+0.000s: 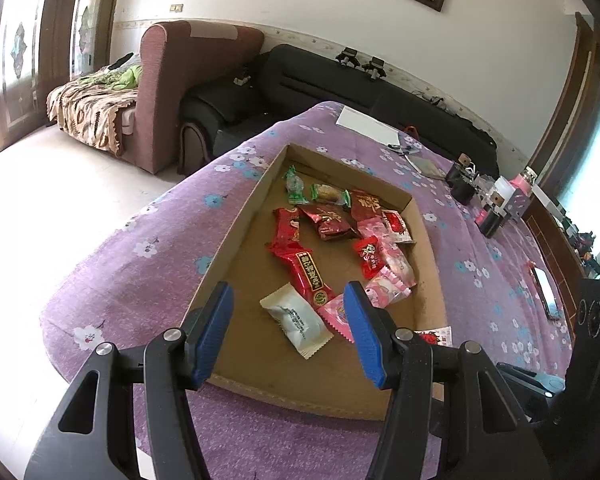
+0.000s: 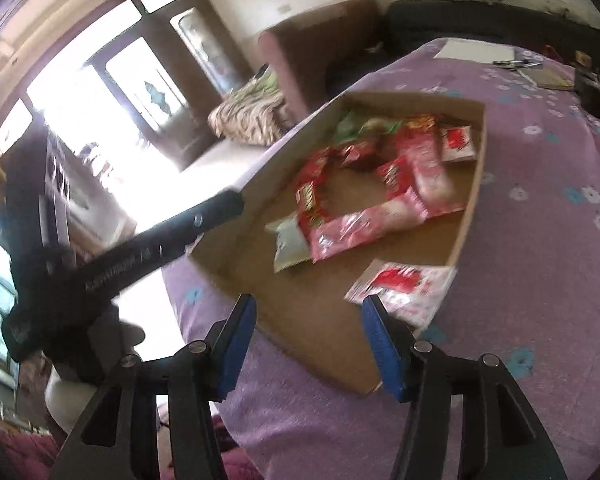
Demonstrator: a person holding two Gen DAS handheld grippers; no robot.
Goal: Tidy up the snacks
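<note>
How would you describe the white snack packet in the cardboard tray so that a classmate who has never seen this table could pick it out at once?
Start at the shallow cardboard tray on the purple flowered tablecloth. Go to the near end of the snack pile, just ahead of the open left tool. The white packet lies there beside a long red wrapper; it is the only plain white one among red, pink and green.

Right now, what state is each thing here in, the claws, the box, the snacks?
Left claw: open, empty, over the box's near end.
Right claw: open, empty.
Box: open-topped, flat on the purple cloth.
Snacks: loose, jumbled in the box.
White packet: sealed, lying flat.
Red-and-white packet: propped on the box's rim.
</note>
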